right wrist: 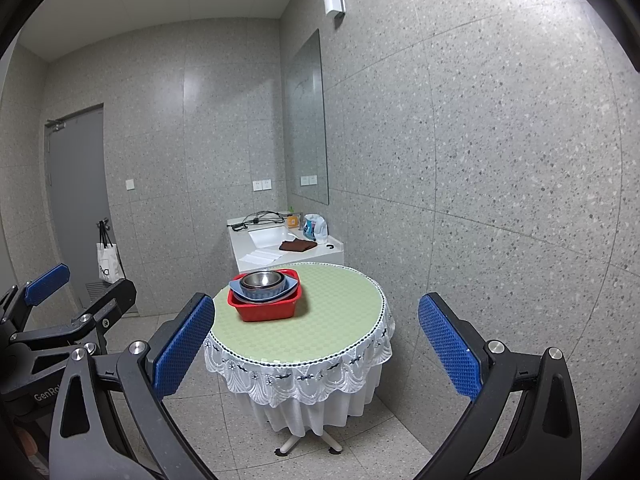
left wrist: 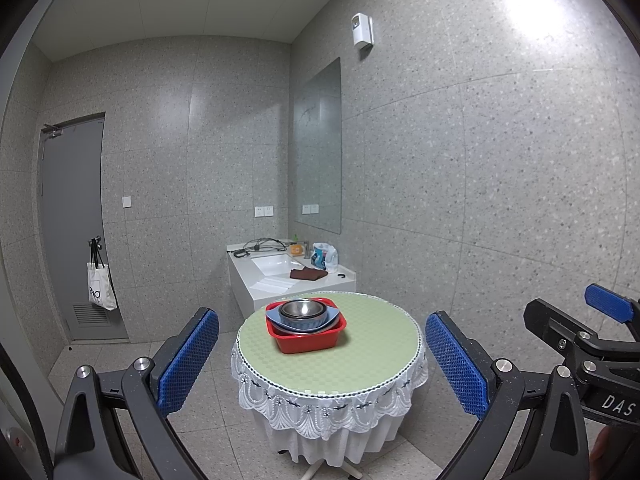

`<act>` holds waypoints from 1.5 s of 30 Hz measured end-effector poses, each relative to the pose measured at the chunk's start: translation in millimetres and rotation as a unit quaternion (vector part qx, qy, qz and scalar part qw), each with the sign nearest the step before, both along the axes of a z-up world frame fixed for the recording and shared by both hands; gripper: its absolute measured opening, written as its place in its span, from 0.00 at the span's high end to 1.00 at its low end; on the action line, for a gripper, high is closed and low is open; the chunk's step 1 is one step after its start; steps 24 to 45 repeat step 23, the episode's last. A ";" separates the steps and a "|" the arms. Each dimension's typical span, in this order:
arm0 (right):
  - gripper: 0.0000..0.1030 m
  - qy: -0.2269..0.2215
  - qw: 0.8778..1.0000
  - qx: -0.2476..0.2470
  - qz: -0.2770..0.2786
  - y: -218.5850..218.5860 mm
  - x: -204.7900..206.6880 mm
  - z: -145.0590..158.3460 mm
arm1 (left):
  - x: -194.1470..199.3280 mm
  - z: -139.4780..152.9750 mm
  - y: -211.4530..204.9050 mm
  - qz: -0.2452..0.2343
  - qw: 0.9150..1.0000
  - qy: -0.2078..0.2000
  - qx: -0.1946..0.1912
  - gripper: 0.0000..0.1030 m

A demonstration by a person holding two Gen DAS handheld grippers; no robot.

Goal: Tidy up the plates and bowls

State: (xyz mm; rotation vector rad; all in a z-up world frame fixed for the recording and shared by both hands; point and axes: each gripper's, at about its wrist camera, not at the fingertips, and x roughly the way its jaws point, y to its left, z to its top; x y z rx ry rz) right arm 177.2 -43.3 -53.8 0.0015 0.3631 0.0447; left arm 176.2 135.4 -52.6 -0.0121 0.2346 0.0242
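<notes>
A red square basin (left wrist: 308, 340) (right wrist: 266, 307) sits on a round table (left wrist: 360, 360) (right wrist: 340, 320) with a green top and white lace skirt. Stacked in it are a light blue plate (left wrist: 334, 314) (right wrist: 236, 286) and a steel bowl (left wrist: 302, 309) (right wrist: 262, 279) on top, with other dishes partly hidden beneath. My left gripper (left wrist: 322, 364) hangs open, well short of the table, with nothing between its blue pads. My right gripper (right wrist: 316, 344) is also open and empty, held back from the table. Each gripper shows at the edge of the other's view.
Behind the table stands a white sink counter (left wrist: 260, 276) (right wrist: 256, 256) with cables, a brown cloth (left wrist: 307, 274) and a plastic bag (left wrist: 326, 256). A grey door (left wrist: 76, 220) with a hanging tote bag (left wrist: 101, 288) is at the left. Speckled tiled walls close in on the right.
</notes>
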 end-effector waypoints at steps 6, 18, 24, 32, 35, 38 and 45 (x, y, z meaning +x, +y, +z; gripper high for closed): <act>0.00 0.001 1.000 0.000 0.000 0.9 2.8 0.0 | 1.8 -2.2 1.6 0.000 1.000 0.000 0.000 0.01; 0.00 0.002 1.000 -0.002 -0.002 8.0 10.6 -3.3 | 13.9 -6.9 13.6 -0.003 1.000 0.001 -0.001 0.01; 0.00 0.004 1.000 -0.004 -0.004 15.3 19.2 -6.7 | 26.7 -9.5 23.8 -0.006 1.000 0.003 -0.002 0.01; 0.00 0.004 1.000 -0.004 -0.004 15.3 19.2 -6.7 | 26.7 -9.5 23.8 -0.006 1.000 0.003 -0.002 0.01; 0.00 0.004 1.000 -0.004 -0.004 15.3 19.2 -6.7 | 26.7 -9.5 23.8 -0.006 1.000 0.003 -0.002 0.01; 0.00 0.004 1.000 -0.004 -0.004 15.3 19.2 -6.7 | 26.7 -9.5 23.8 -0.006 1.000 0.003 -0.002 0.01; 0.00 0.004 1.000 -0.004 -0.004 15.3 19.2 -6.7 | 26.7 -9.5 23.8 -0.006 1.000 0.003 -0.002 0.01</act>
